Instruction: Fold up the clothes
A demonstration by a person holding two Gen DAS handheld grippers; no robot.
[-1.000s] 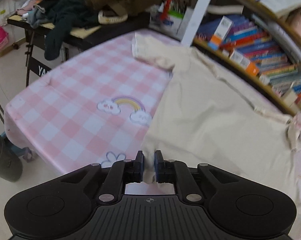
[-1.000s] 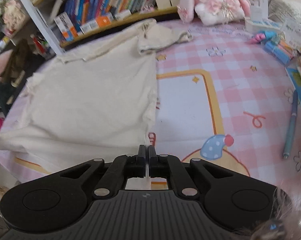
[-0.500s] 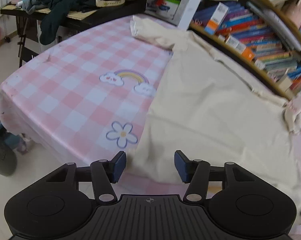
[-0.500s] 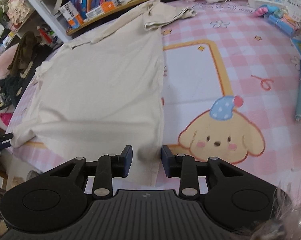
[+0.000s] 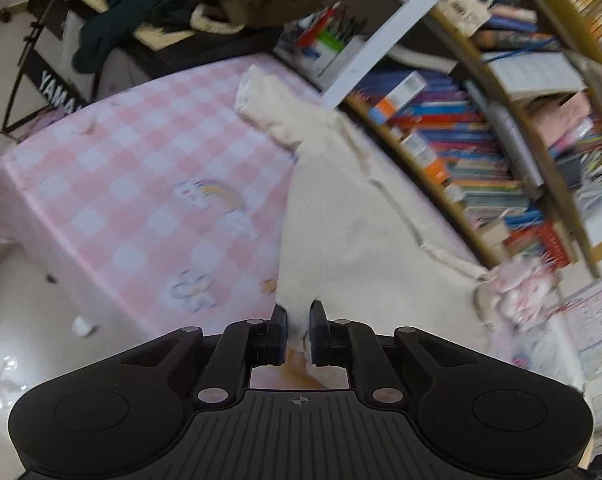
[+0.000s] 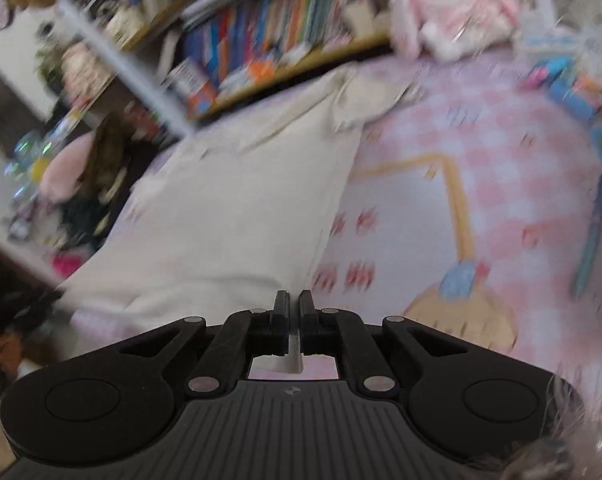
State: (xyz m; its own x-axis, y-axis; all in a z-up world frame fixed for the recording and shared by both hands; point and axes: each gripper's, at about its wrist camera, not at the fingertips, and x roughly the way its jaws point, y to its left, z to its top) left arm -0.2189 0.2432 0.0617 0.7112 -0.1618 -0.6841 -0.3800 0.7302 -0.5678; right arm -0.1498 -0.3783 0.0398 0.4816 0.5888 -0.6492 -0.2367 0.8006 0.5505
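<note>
1. Cream shirt lies spread on the pink-checked table.
2. Left hand-held gripper is closing, pinching its near hem (left corner).
3. Right hand-held gripper clamps the other corner.

Bright, motion-blurred, perhaps daylit, fisheye-bent edges
</note>
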